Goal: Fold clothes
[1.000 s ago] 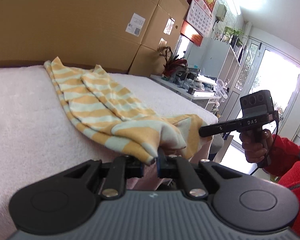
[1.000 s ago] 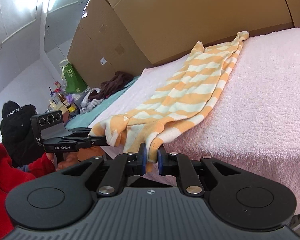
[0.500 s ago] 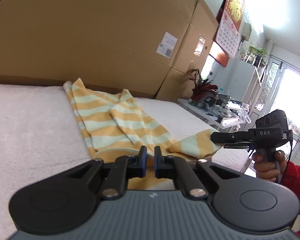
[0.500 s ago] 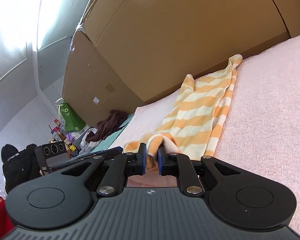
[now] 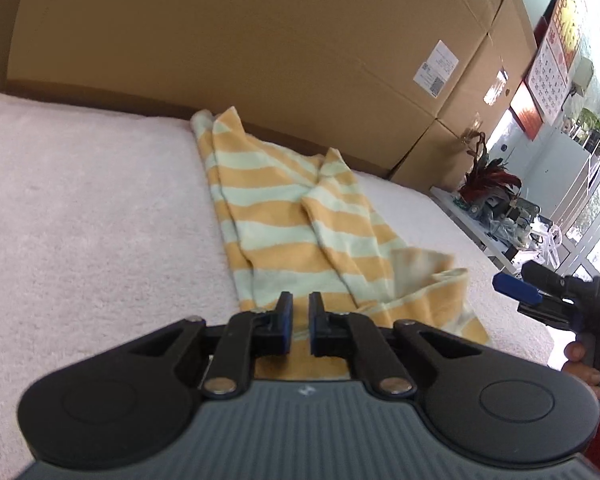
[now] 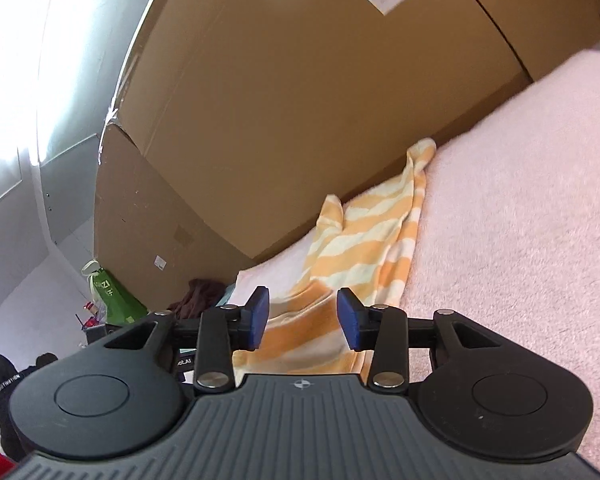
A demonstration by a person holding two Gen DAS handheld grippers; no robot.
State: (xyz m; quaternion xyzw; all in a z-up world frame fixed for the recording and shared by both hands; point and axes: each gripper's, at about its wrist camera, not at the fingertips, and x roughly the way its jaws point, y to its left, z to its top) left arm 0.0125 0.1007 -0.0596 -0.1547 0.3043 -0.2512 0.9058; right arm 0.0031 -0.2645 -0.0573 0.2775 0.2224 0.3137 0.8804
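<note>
Left wrist view: a pale pink fleecy cover spreads over the surface, backed by tall cardboard boxes. A yellow-and-white striped garment lies in a long strip from the boxes toward the near edge, its near end bunched in folds. The left gripper hovers over that near end, jaws nearly closed with only a thin slit between them; whether cloth is pinched there I cannot tell. To the far right are a wall calendar, a red-leaved plant, a cluttered table and bright glass doors. The right gripper shows at the right edge, held by a hand.

Right wrist view: the same cover and boxes. The right gripper has just been opening; its blue pads stand apart, released, the garment lying beneath them. Only here appear a green bag and dark clothes at far left.
</note>
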